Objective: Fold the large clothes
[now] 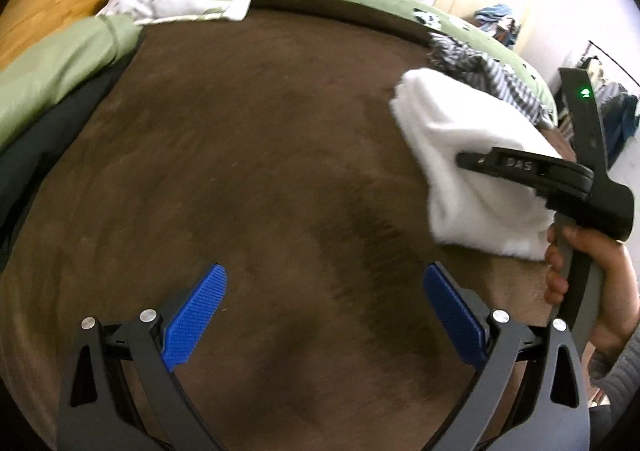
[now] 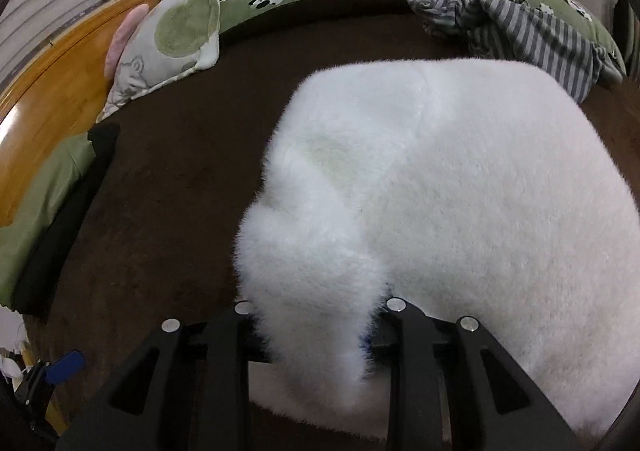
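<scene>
A folded white fluffy garment [image 2: 460,179] lies on the brown blanket [image 2: 168,179] that covers the bed. It also shows at the right of the left wrist view [image 1: 460,155]. My right gripper [image 2: 316,327] is shut on the garment's near fold, which hides its pads. In the left wrist view the right gripper [image 1: 472,163] reaches over the garment from the right, held by a hand. My left gripper [image 1: 324,311] is open and empty above bare brown blanket [image 1: 256,171], left of the garment.
A grey striped garment [image 2: 532,27] lies crumpled behind the white one. A green-and-white pillow [image 2: 172,31] sits at the back left. Folded green and black cloth [image 2: 52,203] lies along the left edge. A wooden headboard [image 2: 52,63] stands behind.
</scene>
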Motion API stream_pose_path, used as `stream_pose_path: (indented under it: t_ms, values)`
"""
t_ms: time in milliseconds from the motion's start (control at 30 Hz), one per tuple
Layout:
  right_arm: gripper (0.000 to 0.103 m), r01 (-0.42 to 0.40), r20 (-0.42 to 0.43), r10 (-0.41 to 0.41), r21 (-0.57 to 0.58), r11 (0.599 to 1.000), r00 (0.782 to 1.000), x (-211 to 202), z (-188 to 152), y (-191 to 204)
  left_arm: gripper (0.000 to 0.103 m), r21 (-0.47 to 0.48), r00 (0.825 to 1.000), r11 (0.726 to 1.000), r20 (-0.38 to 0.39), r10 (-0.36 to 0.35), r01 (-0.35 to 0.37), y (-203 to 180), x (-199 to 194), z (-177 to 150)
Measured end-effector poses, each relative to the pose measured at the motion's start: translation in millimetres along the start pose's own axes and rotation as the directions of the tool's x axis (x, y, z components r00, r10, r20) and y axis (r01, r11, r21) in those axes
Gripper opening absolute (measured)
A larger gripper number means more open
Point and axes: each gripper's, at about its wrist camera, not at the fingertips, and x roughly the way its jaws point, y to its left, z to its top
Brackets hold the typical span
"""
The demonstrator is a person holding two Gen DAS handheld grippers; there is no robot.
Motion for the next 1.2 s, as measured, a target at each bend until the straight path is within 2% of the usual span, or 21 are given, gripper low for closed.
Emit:
stream_pose_path:
  t_ms: [133,300,367,433,467,500,567,633,700,800,900,967,1200]
  values:
    - [0.027,-0.005,-0.006,0.006,0.007,1.0,1.0,1.8,-1.0,-1.5,0.097,-0.029,1.0,1.0,-0.001,-0.002,0.002,11.6,-1.3,3.9]
    - [0.03,-0.011,0.016,0.011,0.004,1.0,1.0,-4.4,-2.1,-0.8,0.097,0.002,1.0,1.0,0.011,0.012,-0.012,9.8,-15.6,3.9]
    - [0.034,-0.028,0.019,0.028,0.013,1.0,0.999,-12.4,-1.1,-1.7,0.097,0.012,1.0,1.0,0.018,0.011,-0.011,6.2,-20.9,7.4]
    - [0.047,-0.073,0.029,0.072,0.033,0.997,0.997,-21.6,1.7,-0.7,0.097,0.026,0.999,0.999,0.033,0.018,-0.019,2.2,-29.0,9.3]
    - [0.062,-0.115,0.046,0.113,0.038,0.993,0.993,-29.2,1.5,-0.5,0.097,0.032,0.999,0.999,0.038,0.024,-0.025,0.1,-33.0,9.9]
    - [0.068,-0.141,0.059,0.139,0.031,0.989,0.989,-35.9,1.3,2.0,0.097,0.047,0.998,0.997,0.038,0.052,-0.053,-3.9,-35.3,12.4]
    - [0.068,-0.145,0.074,0.144,0.008,0.989,0.987,-47.8,1.9,7.6,0.097,0.065,0.996,0.994,0.037,0.081,-0.083,-9.3,-39.1,16.1]
    - [0.068,-0.169,0.093,0.168,-0.006,0.986,0.981,-66.3,2.1,6.2,0.097,0.062,0.996,0.995,0.051,0.075,-0.078,-14.8,-47.0,20.5]
    - [0.074,-0.173,0.124,0.173,-0.008,0.985,0.977,-87.3,3.8,-1.8,0.097,0.062,0.996,0.996,0.062,0.059,-0.063,-20.6,-53.7,24.8]
    - [0.075,-0.126,0.144,0.128,-0.021,0.992,0.981,-115.2,9.1,-21.8,0.097,0.105,0.997,0.994,0.074,0.034,-0.042,-39.5,-56.8,35.9]
    - [0.075,-0.084,0.104,0.086,-0.024,0.996,0.991,-128.4,15.1,-46.5,0.097,0.155,0.997,0.988,0.073,0.011,-0.023,-65.8,-50.7,52.8]
    - [0.075,-0.021,0.106,0.024,-0.027,0.999,0.994,-137.0,17.2,-65.6,0.097,0.183,0.997,0.983,0.079,-0.016,0.001,-86.0,-47.0,66.5]
    - [0.075,0.036,0.063,-0.036,-0.002,0.999,0.997,-135.9,9.5,-123.5,0.097,0.193,0.988,0.973,0.065,-0.139,0.124,-159.6,-20.1,112.9]
